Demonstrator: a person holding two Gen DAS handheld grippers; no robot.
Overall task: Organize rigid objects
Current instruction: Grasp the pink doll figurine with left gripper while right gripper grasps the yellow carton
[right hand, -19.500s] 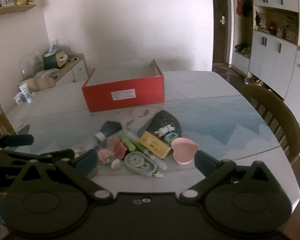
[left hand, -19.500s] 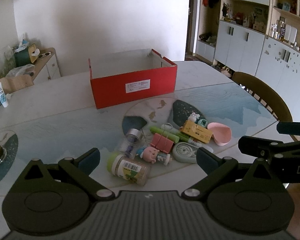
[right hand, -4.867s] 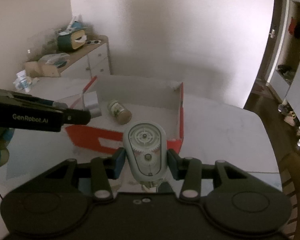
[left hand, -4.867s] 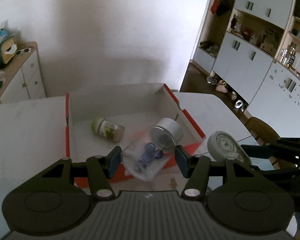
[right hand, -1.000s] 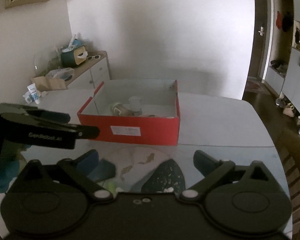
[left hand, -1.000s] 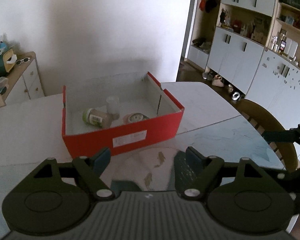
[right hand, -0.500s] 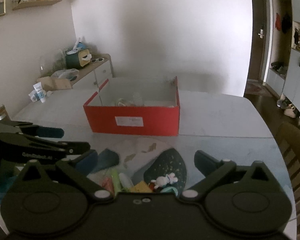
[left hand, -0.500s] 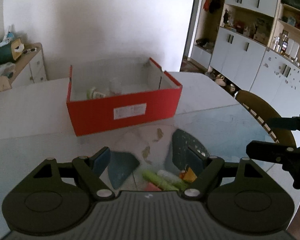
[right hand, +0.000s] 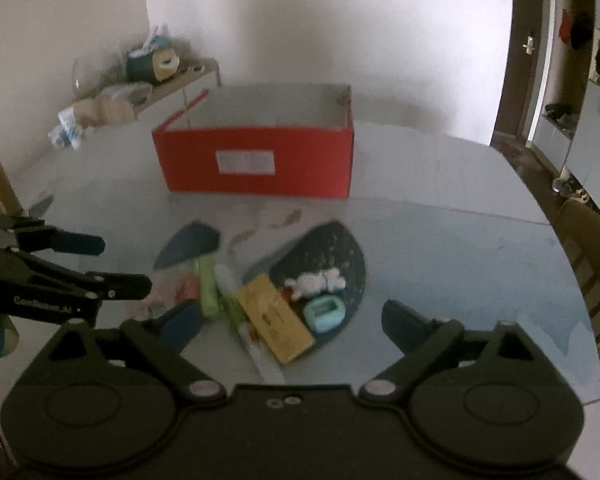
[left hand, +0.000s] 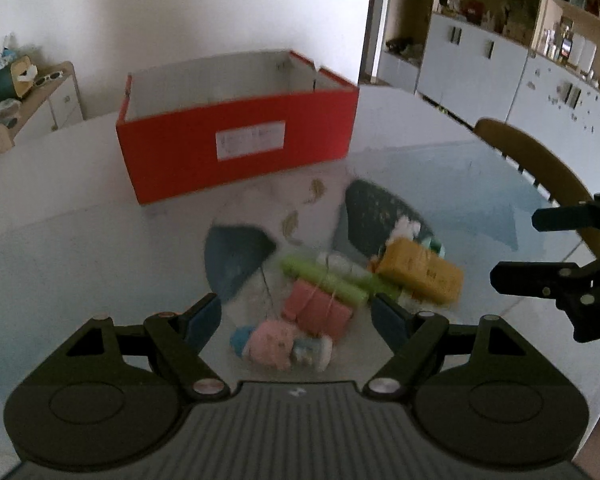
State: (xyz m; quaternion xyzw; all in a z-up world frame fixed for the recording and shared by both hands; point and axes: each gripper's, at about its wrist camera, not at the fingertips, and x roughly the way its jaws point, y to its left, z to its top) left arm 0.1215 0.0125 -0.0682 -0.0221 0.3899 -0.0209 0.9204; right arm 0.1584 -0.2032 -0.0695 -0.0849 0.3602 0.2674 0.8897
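Left wrist view: left tongs (left hand: 296,314) wide and empty, low centre of frame, above the heap on the surface (left hand: 60,240).
Heap, lower centre: pink figurine (left hand: 278,344) lying flat, rounded, glossy plastic; pink clip (left hand: 318,310) with thin wire arms; green marker (left hand: 328,280), slim cylinder; yellow box (left hand: 420,274), hard-edged cardboard.
Red box (left hand: 236,148), upper centre: matte card, open top, white label, well apart from the heap.
Risk: things touching, so a pad could nudge the clip or marker while closing on the figurine; rounded figurine judged prone to roll or squirt out.

Right wrist view: right tongs (right hand: 294,318) closing but far from shut, nothing pressed between the pads; lower centre.
Between the pads: yellow box, flat, with the marker and a white pen-like stick (right hand: 260,356) alongside; teal rounded gadget (right hand: 324,312) and small white toy (right hand: 314,280) just right of it.
Left tongs, left edge: close to the same heap.
Risk: both tools converging on one tight cluster, collision likely; motion blur hiding exact gaps; smooth glossy top letting things slide.
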